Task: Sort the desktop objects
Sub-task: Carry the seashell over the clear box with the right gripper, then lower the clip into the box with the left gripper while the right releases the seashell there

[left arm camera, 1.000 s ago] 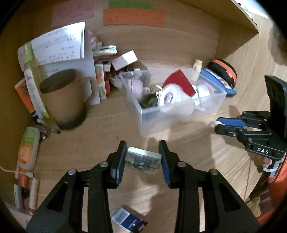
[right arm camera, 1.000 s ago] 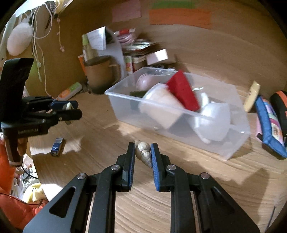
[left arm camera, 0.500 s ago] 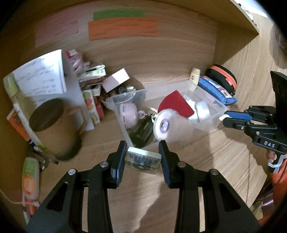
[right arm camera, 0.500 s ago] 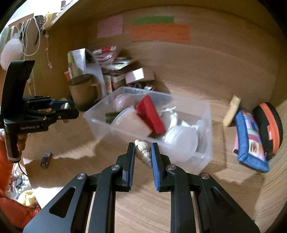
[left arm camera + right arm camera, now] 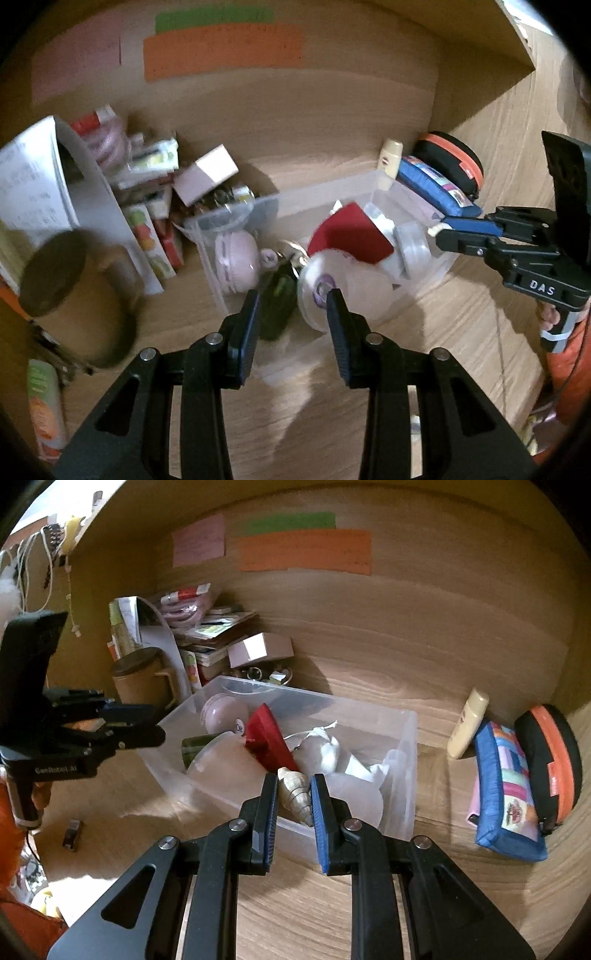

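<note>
A: Surface?
B: Wood-grain desk (image 5: 369, 904), matching back panel (image 5: 406, 620) at 12 o'clock.
A: Wall items?
B: Pink note (image 5: 198, 540) at 11, green strip (image 5: 291, 521) above orange strip (image 5: 304, 550). Warm, dim light.

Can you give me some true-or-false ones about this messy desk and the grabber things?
1. The right tool is clamped on a pale spiral seashell. True.
2. The clear plastic box is empty. False: it holds a red wedge-shaped thing and several white and pink things.
3. The brown mug stands inside the clear plastic box. False: it stands on the wooden desk, outside the box, at its left end.
4. A long orange paper strip is stuck on the wooden back wall, just under a green paper strip. True.
</note>
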A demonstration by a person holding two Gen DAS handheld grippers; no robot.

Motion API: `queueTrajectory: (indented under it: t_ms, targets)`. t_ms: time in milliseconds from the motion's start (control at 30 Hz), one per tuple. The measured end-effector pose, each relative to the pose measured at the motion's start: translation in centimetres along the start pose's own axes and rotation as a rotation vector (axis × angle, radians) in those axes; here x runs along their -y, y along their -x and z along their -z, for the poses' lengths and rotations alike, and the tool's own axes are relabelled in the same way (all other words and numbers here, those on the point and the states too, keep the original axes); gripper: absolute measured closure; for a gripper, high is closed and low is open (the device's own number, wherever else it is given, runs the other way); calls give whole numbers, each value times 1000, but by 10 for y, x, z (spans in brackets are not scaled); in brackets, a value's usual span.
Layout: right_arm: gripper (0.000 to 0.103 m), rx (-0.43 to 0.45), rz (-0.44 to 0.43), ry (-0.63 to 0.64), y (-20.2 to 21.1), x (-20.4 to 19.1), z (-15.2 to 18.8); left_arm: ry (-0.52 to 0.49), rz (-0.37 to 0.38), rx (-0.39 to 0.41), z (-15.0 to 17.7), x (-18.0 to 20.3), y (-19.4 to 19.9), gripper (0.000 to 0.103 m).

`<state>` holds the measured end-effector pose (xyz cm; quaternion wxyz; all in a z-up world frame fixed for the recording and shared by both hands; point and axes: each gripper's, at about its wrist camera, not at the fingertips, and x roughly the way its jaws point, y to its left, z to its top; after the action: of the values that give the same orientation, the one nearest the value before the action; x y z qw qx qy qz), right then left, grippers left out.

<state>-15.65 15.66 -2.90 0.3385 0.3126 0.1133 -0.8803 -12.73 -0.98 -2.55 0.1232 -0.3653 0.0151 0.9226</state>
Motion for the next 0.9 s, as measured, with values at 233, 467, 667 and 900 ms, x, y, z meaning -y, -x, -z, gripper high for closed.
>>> queueTrajectory:
  t_ms: [233,467,667,900]
  targets:
    - [87,2,0,2,2,1,2,-57,48,-14,21,27,6,62]
    - [87,-7,-12,-18,7,1,12,-144,144,-56,47,75,4,60]
    - [87,-12,-15,-24,14,1,21,-198,223,-106,73,105,2,58]
    - [87,-18,-27,-22,18,-2,26,-224,248,-167,92,122,-10,58]
